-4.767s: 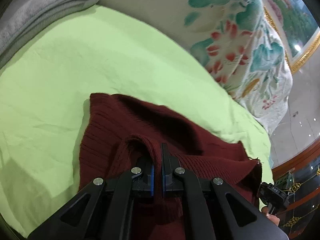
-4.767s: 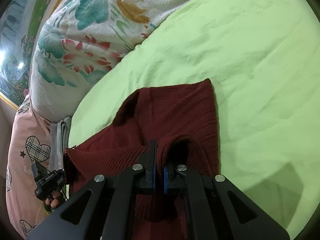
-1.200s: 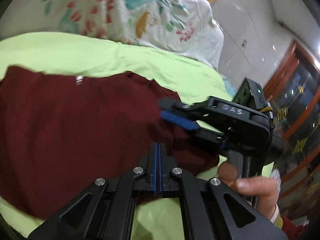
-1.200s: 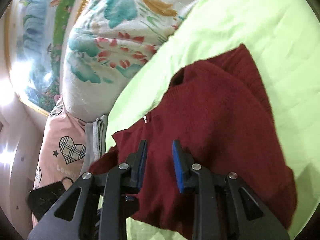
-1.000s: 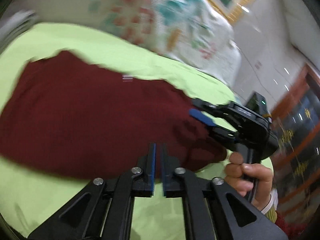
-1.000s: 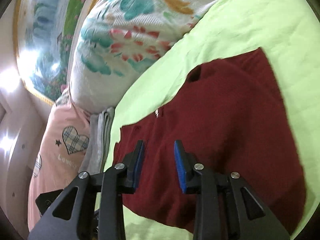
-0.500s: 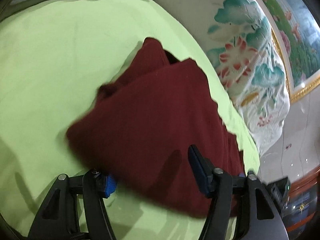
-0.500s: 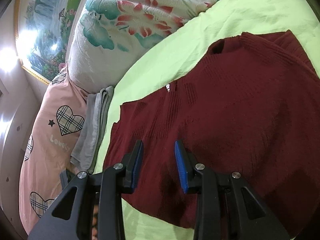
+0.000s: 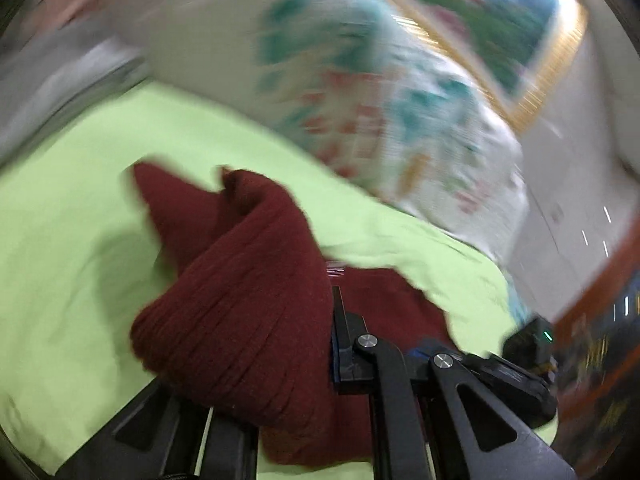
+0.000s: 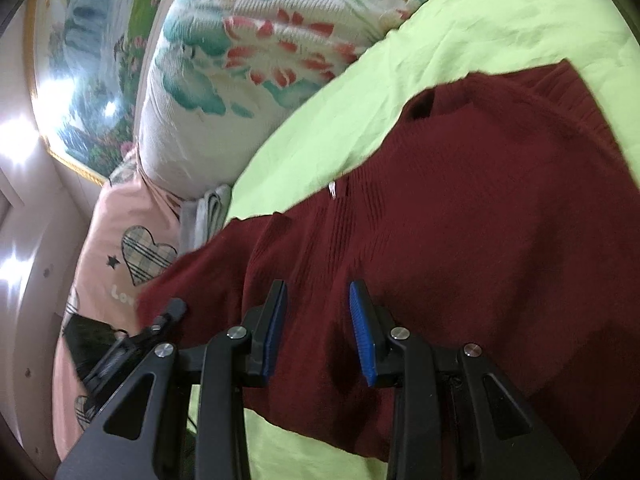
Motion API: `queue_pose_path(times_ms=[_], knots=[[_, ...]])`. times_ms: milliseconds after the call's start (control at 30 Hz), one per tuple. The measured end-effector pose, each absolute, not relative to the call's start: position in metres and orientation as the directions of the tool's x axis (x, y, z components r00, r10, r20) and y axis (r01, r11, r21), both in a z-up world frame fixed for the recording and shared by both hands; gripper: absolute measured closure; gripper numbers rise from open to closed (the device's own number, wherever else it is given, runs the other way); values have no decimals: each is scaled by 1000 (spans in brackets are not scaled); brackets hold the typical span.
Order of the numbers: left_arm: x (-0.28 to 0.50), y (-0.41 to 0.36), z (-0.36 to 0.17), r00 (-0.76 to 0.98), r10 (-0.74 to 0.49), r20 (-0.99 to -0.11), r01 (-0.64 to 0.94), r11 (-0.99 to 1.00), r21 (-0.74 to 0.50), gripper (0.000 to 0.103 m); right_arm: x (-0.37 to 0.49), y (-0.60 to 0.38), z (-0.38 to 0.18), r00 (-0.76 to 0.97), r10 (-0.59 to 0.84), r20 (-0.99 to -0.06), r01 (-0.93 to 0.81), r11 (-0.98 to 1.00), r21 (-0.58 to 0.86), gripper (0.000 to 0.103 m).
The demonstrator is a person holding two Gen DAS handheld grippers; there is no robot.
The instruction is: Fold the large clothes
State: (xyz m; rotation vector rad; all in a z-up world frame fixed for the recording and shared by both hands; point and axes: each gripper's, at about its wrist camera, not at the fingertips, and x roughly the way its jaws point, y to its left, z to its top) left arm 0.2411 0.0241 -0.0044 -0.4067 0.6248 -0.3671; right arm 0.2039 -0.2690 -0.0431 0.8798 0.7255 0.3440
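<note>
Half a second ago our left gripper [image 9: 328, 344] was spread wide over the dark red sweater [image 10: 460, 216], and the sweater lay flat on the green sheet [image 9: 60, 220]. Now its jaws are closing, and a thick fold of the sweater is bunched up between them and lifted off the sheet. That fold hides one finger, so we see only the other finger and its blue pad. The left picture is blurry now, where before it was sharper. The sweater's end points up like a little hill, toward the flower pillow [image 9: 360, 92].

Our right gripper [image 10: 318, 320] looks the same as before. Its two blue pads [image 10: 362, 332] are spread apart with a gap between them, and they pinch nothing. It hangs over the near edge of the sweater. In the right picture we can see the left gripper at the low left, with the sweater's corner pulled up to it.

The rest of the sweater lies spread on the green sheet, with its small white tag [image 10: 332, 191] near the neck. Behind the sheet are the flower pillow, a pink pillow with hearts [image 10: 120, 248], and a folded grey cloth [image 10: 204, 212] between them. A shiny picture in a gold frame [image 10: 80, 64] hangs behind the pillows. Nothing blocks the right gripper.
</note>
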Motion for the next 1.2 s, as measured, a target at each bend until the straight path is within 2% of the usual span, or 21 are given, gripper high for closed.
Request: queue_pose_path(times_ms=[67, 133, 200, 233, 333, 500, 600, 700, 900, 1033, 1067, 1100, 1133, 1167, 1200], knots=[[232, -21, 10, 723, -489, -488, 324, 864, -385, 94, 199, -282, -41, 729, 560, -393, 12, 563, 826, 69], [224, -79, 4, 655, -526, -542, 448, 849, -281, 94, 194, -299, -42, 743, 578, -336, 5, 497, 868, 69], [220, -119, -19, 616, -503, -606, 499, 845, -193, 94, 191, -318, -44, 751, 590, -298, 11, 439, 898, 64], [222, -133, -33, 595, -483, -642, 507, 846, -166, 94, 190, -322, -44, 750, 590, -300, 18, 435, 900, 54], [225, -144, -60, 568, -455, -686, 494, 855, -159, 94, 188, -331, -47, 731, 606, -314, 37, 424, 905, 36], [225, -136, -54, 594, -457, -662, 478, 862, -166, 93, 189, -334, -48, 709, 639, -299, 28, 398, 917, 26], [220, -137, -49, 618, -448, -646, 479, 866, -143, 93, 193, -329, -47, 696, 627, -349, 59, 435, 898, 25], [206, -148, -49, 663, -396, -636, 476, 878, -50, 93, 207, -316, -43, 658, 611, -440, 85, 520, 850, 24], [190, -170, -59, 740, -274, -614, 456, 876, 160, 92, 242, -315, -45, 617, 614, -492, 113, 550, 828, 25], [180, -180, -62, 781, -226, -582, 446, 854, 268, 92, 252, -323, -47, 586, 666, -462, 95, 510, 855, 24], [179, -180, -62, 779, -227, -584, 449, 853, 267, 92, 253, -321, -45, 570, 654, -497, 89, 553, 829, 29], [181, -180, -62, 772, -234, -591, 453, 855, 253, 92, 253, -318, -43, 561, 644, -520, 80, 582, 809, 37], [181, -180, -61, 765, -243, -597, 457, 858, 235, 92, 255, -314, -39, 541, 631, -556, 67, 626, 777, 65], [183, -179, -58, 761, -255, -596, 461, 860, 221, 92, 256, -313, -38, 531, 629, -569, 60, 641, 765, 82], [183, -180, -53, 763, -269, -588, 464, 862, 207, 92, 256, -315, -34, 534, 629, -565, 46, 646, 762, 84]])
